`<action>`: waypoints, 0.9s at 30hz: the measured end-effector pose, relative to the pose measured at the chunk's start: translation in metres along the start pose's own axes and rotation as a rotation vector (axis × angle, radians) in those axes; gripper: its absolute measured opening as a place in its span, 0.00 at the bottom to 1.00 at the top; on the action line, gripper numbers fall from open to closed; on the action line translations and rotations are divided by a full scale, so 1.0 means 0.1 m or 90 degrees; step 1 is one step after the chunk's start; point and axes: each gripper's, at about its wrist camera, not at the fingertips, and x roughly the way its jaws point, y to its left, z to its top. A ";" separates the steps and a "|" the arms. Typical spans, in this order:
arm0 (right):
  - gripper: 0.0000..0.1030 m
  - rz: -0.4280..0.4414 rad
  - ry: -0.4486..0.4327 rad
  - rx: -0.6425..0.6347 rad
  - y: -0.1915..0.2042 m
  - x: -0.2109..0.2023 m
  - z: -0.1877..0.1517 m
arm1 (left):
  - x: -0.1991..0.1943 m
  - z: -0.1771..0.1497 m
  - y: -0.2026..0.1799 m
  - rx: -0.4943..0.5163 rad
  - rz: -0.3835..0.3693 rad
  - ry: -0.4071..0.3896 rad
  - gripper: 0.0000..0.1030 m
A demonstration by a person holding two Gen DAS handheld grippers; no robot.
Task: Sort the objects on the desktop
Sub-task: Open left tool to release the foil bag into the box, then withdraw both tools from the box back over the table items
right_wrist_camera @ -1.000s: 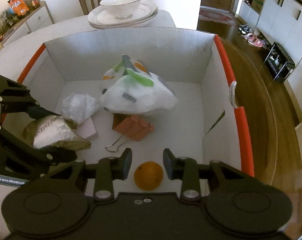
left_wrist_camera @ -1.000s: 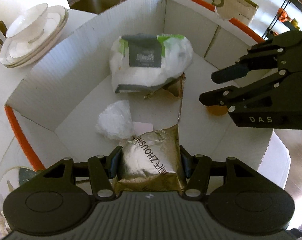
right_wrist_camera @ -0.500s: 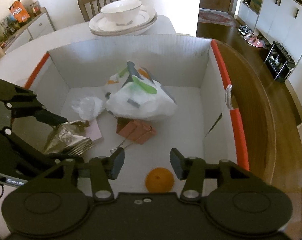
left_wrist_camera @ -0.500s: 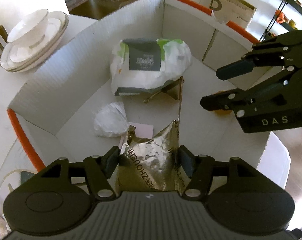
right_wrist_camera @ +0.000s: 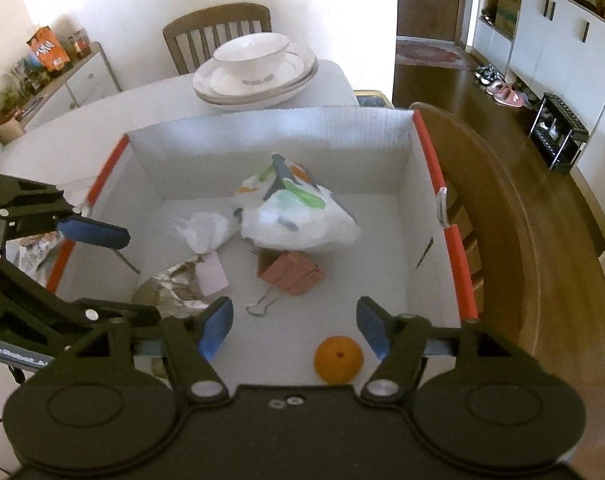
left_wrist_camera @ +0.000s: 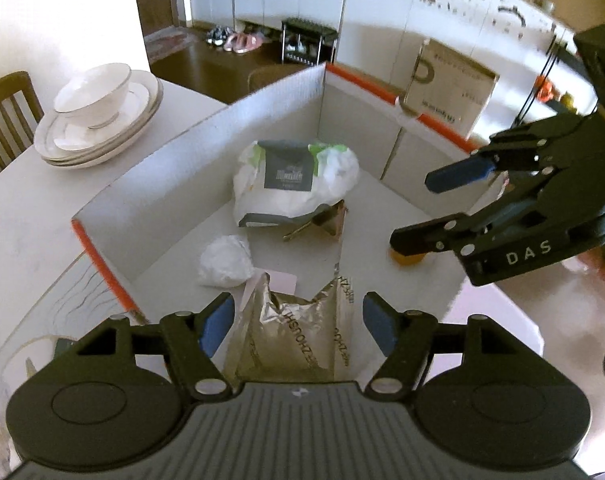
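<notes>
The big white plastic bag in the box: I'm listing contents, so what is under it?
Under the white plastic bag, a pink binder clip pokes out at its near edge on the white cardboard box floor. Anything further beneath is covered.

An orange (right_wrist_camera: 338, 359) (whole) lies inside the white box (right_wrist_camera: 262, 148).

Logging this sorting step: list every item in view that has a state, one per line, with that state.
left gripper: open, holding nothing
right gripper: open, holding nothing
foil packet: crumpled, lying in the box
orange: resting on the box floor
pink binder clip: lying on its side
plastic bag: bunched up in the box
cardboard box: open-topped
bowl: upright on stacked plates
</notes>
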 end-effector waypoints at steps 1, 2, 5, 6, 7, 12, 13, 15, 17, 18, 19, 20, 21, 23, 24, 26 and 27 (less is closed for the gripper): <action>0.68 0.000 -0.004 -0.002 0.02 -0.03 0.00 | -0.05 -0.01 0.00 -0.003 -0.001 -0.008 0.68; 0.68 0.000 -0.008 -0.003 0.05 -0.06 -0.01 | -0.11 -0.03 -0.01 -0.005 -0.002 -0.015 0.68; 0.69 0.007 -0.019 -0.007 0.13 -0.16 -0.02 | -0.24 -0.09 -0.01 -0.010 -0.006 -0.034 0.68; 0.69 0.009 -0.023 -0.007 0.16 -0.19 -0.02 | -0.28 -0.11 -0.01 -0.012 -0.006 -0.041 0.68; 0.70 0.011 -0.027 -0.007 0.19 -0.22 -0.02 | -0.31 -0.12 0.00 -0.015 -0.008 -0.047 0.68; 0.72 0.017 -0.054 -0.013 0.37 -0.39 -0.04 | -0.52 -0.23 0.03 -0.027 -0.016 -0.078 0.68; 0.72 0.018 -0.058 -0.012 0.41 -0.42 -0.04 | -0.56 -0.25 0.04 -0.030 -0.017 -0.083 0.68; 0.74 0.017 -0.069 -0.014 0.49 -0.47 -0.04 | -0.66 -0.30 0.06 -0.034 -0.014 -0.098 0.68; 0.75 0.013 -0.082 -0.017 0.56 -0.52 -0.04 | -0.75 -0.36 0.09 -0.037 -0.010 -0.110 0.68; 0.76 0.012 -0.088 -0.018 0.59 -0.55 -0.04 | -0.80 -0.39 0.10 -0.038 -0.008 -0.116 0.68; 0.77 0.011 -0.093 -0.018 0.62 -0.57 -0.04 | -0.84 -0.42 0.12 -0.038 -0.007 -0.122 0.68; 0.77 0.011 -0.098 -0.018 0.67 -0.60 -0.04 | -0.89 -0.45 0.14 -0.039 -0.005 -0.126 0.68; 0.78 0.012 -0.103 -0.019 0.71 -0.61 -0.05 | -0.93 -0.49 0.16 -0.041 -0.004 -0.130 0.68; 0.80 0.011 -0.113 -0.025 0.81 -0.65 -0.06 | -1.01 -0.57 0.22 -0.046 -0.003 -0.138 0.68; 0.81 0.011 -0.117 -0.026 0.85 -0.67 -0.06 | -1.05 -0.61 0.24 -0.049 -0.001 -0.142 0.70; 0.82 0.013 -0.122 -0.027 0.95 -0.69 -0.07 | -1.13 -0.69 0.30 -0.053 0.003 -0.153 0.78; 0.83 0.013 -0.124 -0.026 0.99 -0.69 -0.08 | -1.17 -0.73 0.33 -0.055 0.005 -0.159 0.78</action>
